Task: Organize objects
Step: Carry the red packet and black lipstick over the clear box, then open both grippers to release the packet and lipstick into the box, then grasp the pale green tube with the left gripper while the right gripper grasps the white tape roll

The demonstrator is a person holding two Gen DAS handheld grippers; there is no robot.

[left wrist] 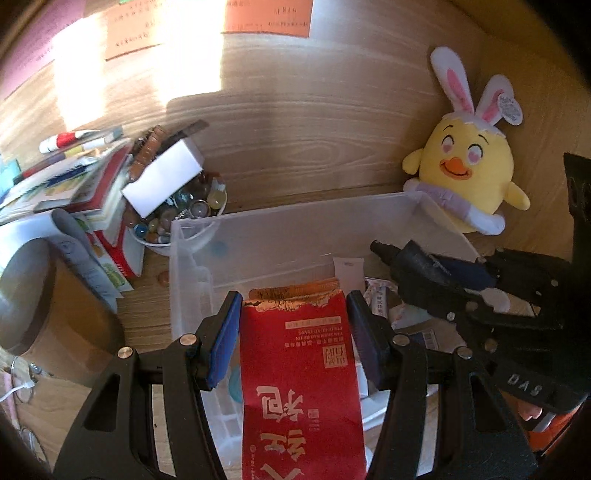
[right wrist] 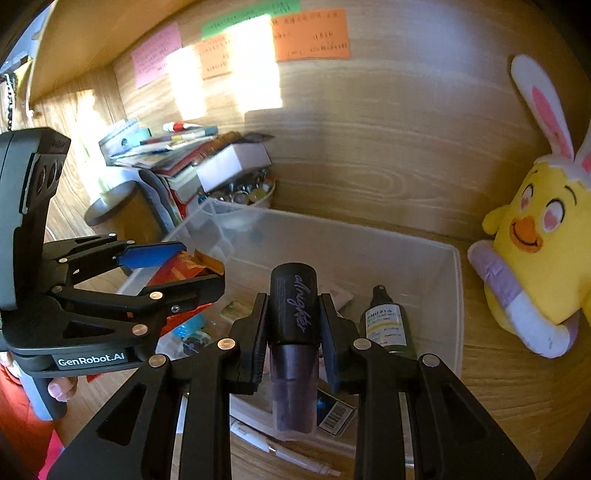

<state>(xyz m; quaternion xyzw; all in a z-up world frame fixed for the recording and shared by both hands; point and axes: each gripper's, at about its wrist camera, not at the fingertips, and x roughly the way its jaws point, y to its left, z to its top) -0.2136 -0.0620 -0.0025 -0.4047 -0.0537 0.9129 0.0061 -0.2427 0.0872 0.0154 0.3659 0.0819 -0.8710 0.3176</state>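
My left gripper [left wrist: 293, 314] is shut on a red packet [left wrist: 301, 373] with gold Chinese lettering, held over the near part of a clear plastic bin [left wrist: 295, 221]. My right gripper [right wrist: 293, 321] is shut on a dark purple tube [right wrist: 293, 332] with a black cap, also above the bin [right wrist: 369, 251]. Inside the bin lie a small green spray bottle [right wrist: 388, 328], sachets and a barcoded packet [right wrist: 334, 415]. The right gripper [left wrist: 424, 269] shows at the right of the left wrist view; the left gripper [right wrist: 177, 269] shows at the left of the right wrist view.
A yellow chick plush [left wrist: 465, 173] with bunny ears leans on the wooden back wall right of the bin. A bowl of glass marbles [left wrist: 184, 218], a white box [left wrist: 166, 177], stacked books [left wrist: 74, 184] and a round tin [left wrist: 33, 291] crowd the left. Sticky notes [right wrist: 312, 35] hang on the wall.
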